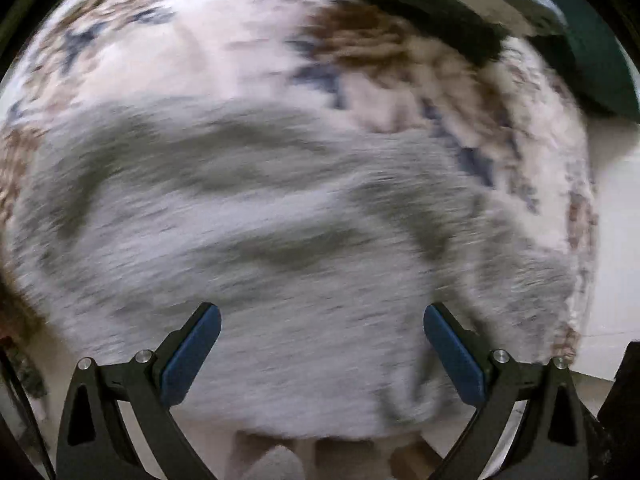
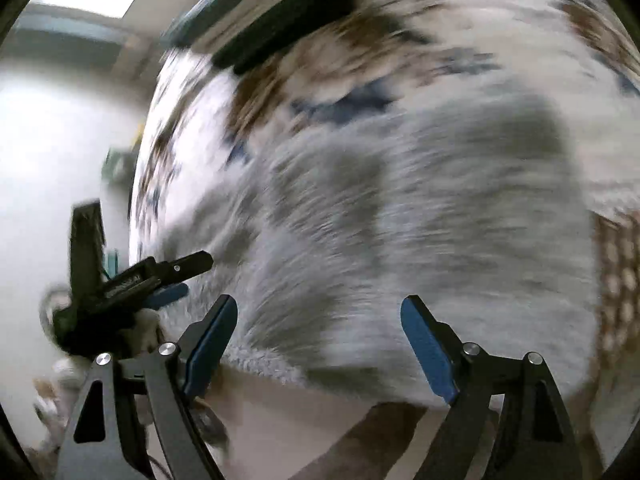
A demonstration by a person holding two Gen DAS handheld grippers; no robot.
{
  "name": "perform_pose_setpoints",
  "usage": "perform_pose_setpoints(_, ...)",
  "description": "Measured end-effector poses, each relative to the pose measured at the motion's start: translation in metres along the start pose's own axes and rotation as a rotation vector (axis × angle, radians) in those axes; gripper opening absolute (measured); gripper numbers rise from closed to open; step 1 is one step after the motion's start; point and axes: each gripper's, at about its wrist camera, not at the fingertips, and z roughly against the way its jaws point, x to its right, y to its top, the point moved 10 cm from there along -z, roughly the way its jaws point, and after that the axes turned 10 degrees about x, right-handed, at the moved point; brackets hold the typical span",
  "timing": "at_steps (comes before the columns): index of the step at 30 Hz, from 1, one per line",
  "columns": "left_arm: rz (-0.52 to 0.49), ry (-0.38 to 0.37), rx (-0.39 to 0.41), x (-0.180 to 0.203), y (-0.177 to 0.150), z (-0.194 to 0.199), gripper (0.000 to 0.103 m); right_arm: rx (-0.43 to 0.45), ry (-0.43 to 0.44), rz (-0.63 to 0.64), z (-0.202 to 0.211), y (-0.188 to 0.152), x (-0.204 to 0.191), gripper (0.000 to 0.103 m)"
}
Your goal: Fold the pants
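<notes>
The grey pants (image 1: 288, 240) lie rumpled on a patterned bedspread (image 1: 224, 52); both views are blurred by motion. My left gripper (image 1: 322, 320) is open and empty just above the near edge of the pants. In the right wrist view the pants (image 2: 420, 220) fill the middle. My right gripper (image 2: 320, 312) is open and empty over their near hem. The left gripper (image 2: 176, 276) shows there at the left, beside the pants' left edge.
A black flat object (image 1: 424, 4) lies at the bedspread's far edge, also in the right wrist view (image 2: 288, 20). A dark green item (image 1: 592, 48) is at the far right. Pale floor (image 2: 52, 152) lies left of the bed.
</notes>
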Motion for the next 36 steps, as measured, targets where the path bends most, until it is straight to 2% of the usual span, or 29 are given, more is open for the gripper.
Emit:
perform_pose_setpoints(3,-0.023,-0.069,-0.068,0.022,-0.015,-0.030,0.103,0.030,-0.125,-0.093,0.022,0.021,0.053,0.086)
perform_pose_setpoints(4,-0.025,-0.107,-0.106,0.037,-0.020,-0.046,0.103,0.022,-0.180,-0.126,0.024,0.023,0.080,0.086)
perform_pose_setpoints(5,-0.032,-0.123,-0.135,0.051,-0.022,-0.062,0.101,0.010,-0.199,-0.156,0.021,0.026,0.099,0.086)
perform_pose_setpoints(7,-0.063,-0.123,-0.164,0.058,-0.028,-0.072,0.069,-0.031,-0.187,-0.216,0.012,0.029,0.125,0.086)
perform_pose_setpoints(8,-0.078,-0.135,-0.162,0.062,-0.033,-0.078,0.029,-0.058,-0.163,-0.252,0.001,0.031,0.134,0.086)
perform_pose_setpoints(9,-0.080,-0.128,-0.157,0.057,-0.039,-0.073,0.019,-0.069,-0.150,-0.290,-0.007,0.032,0.145,0.086)
perform_pose_setpoints(10,-0.074,-0.126,-0.135,0.052,-0.041,-0.066,0.016,-0.067,-0.148,-0.310,-0.009,0.029,0.156,0.086)
perform_pose_setpoints(12,-0.094,-0.099,-0.092,0.038,-0.045,-0.048,0.011,-0.047,-0.222,-0.322,-0.017,0.025,0.174,0.086)
perform_pose_setpoints(14,-0.111,-0.065,-0.109,0.020,-0.058,-0.043,0.012,-0.025,-0.297,-0.314,-0.019,0.028,0.194,0.086)
perform_pose_setpoints(15,-0.087,-0.058,-0.123,0.015,-0.060,-0.054,0.015,-0.039,-0.291,-0.329,-0.021,0.028,0.199,0.086)
perform_pose_setpoints(16,-0.046,-0.069,-0.137,0.008,-0.062,-0.054,0.015,-0.046,-0.274,-0.339,-0.020,0.027,0.199,0.086)
perform_pose_setpoints(18,0.012,-0.093,-0.148,0.004,-0.056,-0.043,0.023,-0.036,-0.264,-0.316,-0.014,0.033,0.193,0.086)
perform_pose_setpoints(19,0.026,-0.098,-0.122,0.004,-0.047,-0.034,0.024,-0.023,-0.259,-0.281,-0.007,0.037,0.185,0.086)
perform_pose_setpoints(20,0.041,-0.111,-0.084,0.005,-0.037,-0.025,0.028,-0.004,-0.252,-0.245,-0.001,0.043,0.174,0.086)
perform_pose_setpoints(21,0.052,-0.125,-0.057,0.007,-0.027,-0.020,0.042,0.012,-0.236,-0.216,0.000,0.049,0.162,0.086)
perform_pose_setpoints(23,0.061,-0.145,-0.028,0.012,-0.010,-0.019,0.065,0.021,-0.218,-0.182,0.003,0.055,0.143,0.086)
perform_pose_setpoints(26,0.019,-0.150,-0.004,0.023,0.012,-0.039,0.064,0.010,-0.207,-0.148,-0.016,0.067,0.115,0.086)
perform_pose_setpoints(27,-0.009,-0.132,-0.001,0.026,0.017,-0.048,0.060,0.009,-0.216,-0.146,-0.023,0.068,0.110,0.086)
perform_pose_setpoints(29,-0.045,-0.030,-0.019,0.015,0.023,-0.075,0.057,0.018,-0.273,-0.139,-0.028,0.073,0.110,0.086)
perform_pose_setpoints(31,0.015,-0.076,-0.048,0.006,0.024,-0.079,0.059,-0.027,-0.326,-0.143,-0.050,0.075,0.111,0.086)
perform_pose_setpoints(33,0.058,-0.119,-0.046,0.000,0.026,-0.069,0.059,-0.040,-0.326,-0.163,-0.051,0.079,0.109,0.086)
perform_pose_setpoints(35,0.052,-0.098,0.000,-0.010,0.024,-0.043,0.060,-0.032,-0.338,-0.111,-0.044,0.084,0.094,0.086)
perform_pose_setpoints(36,0.055,-0.101,0.021,-0.015,0.021,-0.030,0.071,-0.027,-0.335,-0.076,-0.040,0.084,0.081,0.086)
